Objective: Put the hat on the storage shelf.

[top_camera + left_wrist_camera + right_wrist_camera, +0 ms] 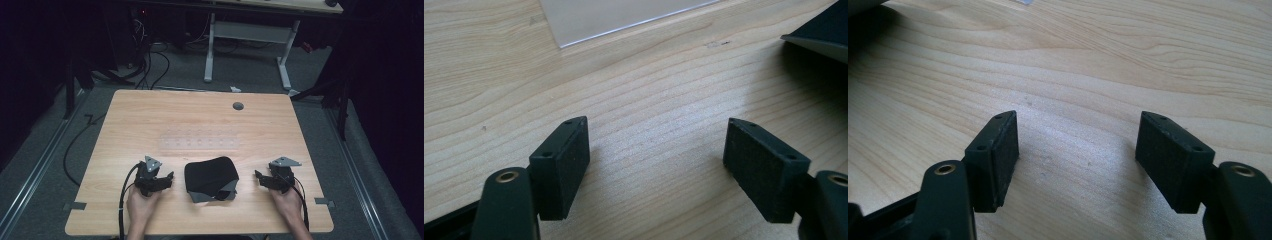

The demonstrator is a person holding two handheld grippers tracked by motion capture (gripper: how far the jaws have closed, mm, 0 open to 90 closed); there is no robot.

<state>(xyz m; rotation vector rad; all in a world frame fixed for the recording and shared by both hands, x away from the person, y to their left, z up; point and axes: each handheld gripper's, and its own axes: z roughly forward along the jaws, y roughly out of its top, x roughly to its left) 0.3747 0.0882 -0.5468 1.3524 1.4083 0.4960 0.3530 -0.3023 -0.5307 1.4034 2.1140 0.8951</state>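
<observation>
A black folded cloth item with a grey underside point(211, 179) lies on the wooden table point(200, 125) near its front edge. My left gripper point(167, 178) rests just left of it, held low over the wood. In the left gripper view its jaws stand wide apart with bare wood between them point(656, 150), and a corner of the black item point(824, 30) shows at the upper right. My right gripper point(259, 177) sits just right of the item. Its jaws are also wide apart over bare wood point(1078, 145).
A clear plastic sheet point(200, 140) lies flat in the middle of the table, beyond the black item; its edge shows in the left gripper view point(624, 15). A grey cable grommet point(238, 106) sits near the far edge. Another desk frame point(247, 37) stands on the floor behind.
</observation>
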